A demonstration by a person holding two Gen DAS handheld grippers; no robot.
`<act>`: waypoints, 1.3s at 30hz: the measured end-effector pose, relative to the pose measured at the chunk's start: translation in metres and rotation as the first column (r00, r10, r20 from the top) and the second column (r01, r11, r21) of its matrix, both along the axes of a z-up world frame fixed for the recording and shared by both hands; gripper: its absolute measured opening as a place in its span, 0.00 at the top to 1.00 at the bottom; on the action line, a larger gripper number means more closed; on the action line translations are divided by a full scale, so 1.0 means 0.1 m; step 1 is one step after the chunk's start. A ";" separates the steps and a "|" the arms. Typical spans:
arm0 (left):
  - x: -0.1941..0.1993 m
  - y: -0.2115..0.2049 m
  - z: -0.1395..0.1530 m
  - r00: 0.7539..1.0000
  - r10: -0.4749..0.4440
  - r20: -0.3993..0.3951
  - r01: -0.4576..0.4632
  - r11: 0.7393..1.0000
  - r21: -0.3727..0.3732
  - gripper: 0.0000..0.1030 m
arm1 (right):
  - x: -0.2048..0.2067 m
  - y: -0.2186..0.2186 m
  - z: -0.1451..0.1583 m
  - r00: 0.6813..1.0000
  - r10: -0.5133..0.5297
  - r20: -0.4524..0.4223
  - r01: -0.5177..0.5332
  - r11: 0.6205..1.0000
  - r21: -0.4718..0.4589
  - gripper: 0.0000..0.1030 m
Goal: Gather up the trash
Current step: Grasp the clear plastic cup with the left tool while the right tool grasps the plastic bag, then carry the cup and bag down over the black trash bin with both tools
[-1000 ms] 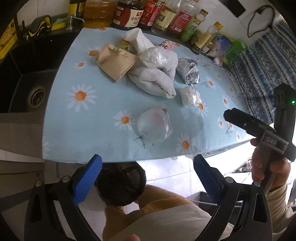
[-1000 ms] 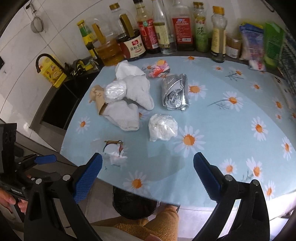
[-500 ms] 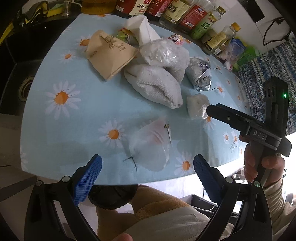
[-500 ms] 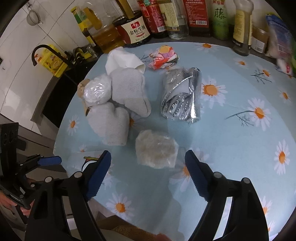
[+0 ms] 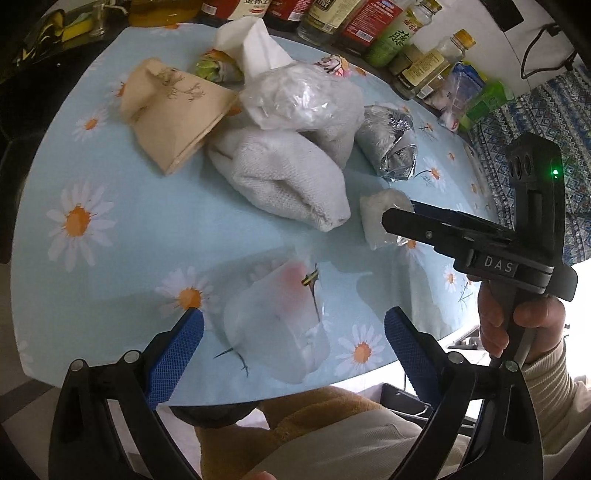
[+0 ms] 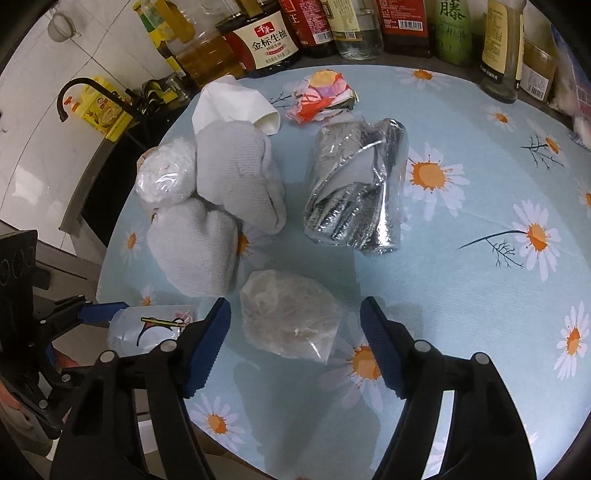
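Observation:
Trash lies on a daisy-print tablecloth (image 5: 110,177). My left gripper (image 5: 291,343) is open around a squashed clear plastic cup (image 5: 277,325) at the near table edge; the cup also shows in the right wrist view (image 6: 147,328). My right gripper (image 6: 295,339) is open around a crumpled clear plastic wad (image 6: 288,317), which also shows in the left wrist view (image 5: 380,218). Further back lie two grey cloth bundles (image 6: 229,177), a silver foil bag (image 6: 354,199), a brown paper bag (image 5: 173,110), a plastic-wrapped ball (image 6: 166,173), white tissue (image 6: 229,103) and a colourful wrapper (image 6: 321,96).
Sauce and oil bottles (image 6: 269,33) line the back of the table. A black sink with a tap (image 6: 74,96) is to the left. A patterned blue cloth (image 5: 554,110) lies to the right. My lap sits below the table edge (image 5: 332,424).
Both grippers have moved forward and down over the table. The left now brackets the plastic cup, the right brackets the plastic wad, and the right's fingers have narrowed somewhat.

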State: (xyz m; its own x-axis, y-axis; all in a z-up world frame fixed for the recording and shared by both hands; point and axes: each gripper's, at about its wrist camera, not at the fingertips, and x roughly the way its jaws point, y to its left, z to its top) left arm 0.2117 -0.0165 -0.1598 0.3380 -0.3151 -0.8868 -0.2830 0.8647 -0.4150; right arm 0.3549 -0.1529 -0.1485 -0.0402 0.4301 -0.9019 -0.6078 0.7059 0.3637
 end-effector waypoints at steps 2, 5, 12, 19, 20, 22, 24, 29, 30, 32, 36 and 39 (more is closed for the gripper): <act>0.02 -0.02 -0.04 1.000 -0.004 -0.014 0.004 1.000 0.009 0.08 | 0.02 0.00 -0.02 1.000 0.004 -0.004 -0.004 1.000 -0.002 0.32; 0.05 -0.05 -0.06 1.000 -0.014 -0.025 0.015 0.999 0.034 0.08 | 0.01 0.00 -0.05 1.000 0.008 -0.013 -0.008 1.000 -0.003 0.35; 0.10 -0.08 -0.12 0.999 -0.019 -0.041 0.020 0.999 0.044 0.14 | 0.02 -0.02 -0.08 0.999 0.007 -0.033 -0.006 1.000 0.016 0.41; 0.06 -0.03 -0.14 0.998 -0.013 -0.059 0.016 0.999 0.049 0.44 | 0.04 -0.05 -0.07 1.000 0.005 -0.028 -0.004 1.000 0.019 0.45; 0.06 -0.03 -0.14 0.998 -0.014 -0.058 0.017 0.999 0.051 0.44 | 0.04 -0.05 -0.07 1.000 0.002 -0.026 -0.002 1.000 0.019 0.45; 0.05 -0.02 -0.13 0.999 -0.007 -0.050 0.009 0.998 0.055 0.44 | 0.04 -0.07 -0.06 1.000 -0.002 -0.022 0.002 1.000 0.020 0.45; 0.04 -0.02 -0.11 0.999 -0.006 -0.047 0.008 0.998 0.056 0.44 | 0.05 -0.08 -0.05 1.000 -0.004 -0.020 0.005 1.000 0.021 0.46; 0.02 -0.02 -0.07 1.000 -0.002 -0.031 0.004 0.998 0.063 0.45 | 0.04 -0.11 0.01 1.000 -0.010 -0.009 0.010 0.999 0.031 0.46; 0.00 -0.02 -0.06 1.000 -0.001 -0.028 0.002 0.998 0.065 0.46 | 0.04 -0.12 0.03 1.000 -0.010 -0.006 0.010 0.999 0.033 0.46; -0.02 -0.01 -0.03 1.000 0.004 -0.022 -0.002 0.998 0.067 0.46 | 0.03 -0.13 0.06 1.000 -0.012 0.001 0.012 0.999 0.034 0.46; -0.09 0.00 0.04 1.000 0.003 -0.008 -0.002 0.997 0.071 0.46 | -0.03 -0.14 0.12 1.000 -0.022 0.009 0.022 0.999 0.038 0.46; -0.15 0.00 0.11 1.000 -0.002 0.009 0.001 0.997 0.077 0.46 | -0.12 -0.15 0.19 0.999 -0.031 0.016 0.030 0.999 0.040 0.46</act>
State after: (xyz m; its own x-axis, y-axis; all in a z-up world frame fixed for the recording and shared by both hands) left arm 0.1963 -0.0168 -0.1488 0.3459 -0.2468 -0.9052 -0.2781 0.8945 -0.3501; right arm 0.3433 -0.1679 -0.1295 -0.0115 0.4660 -0.8847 -0.5927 0.7094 0.3814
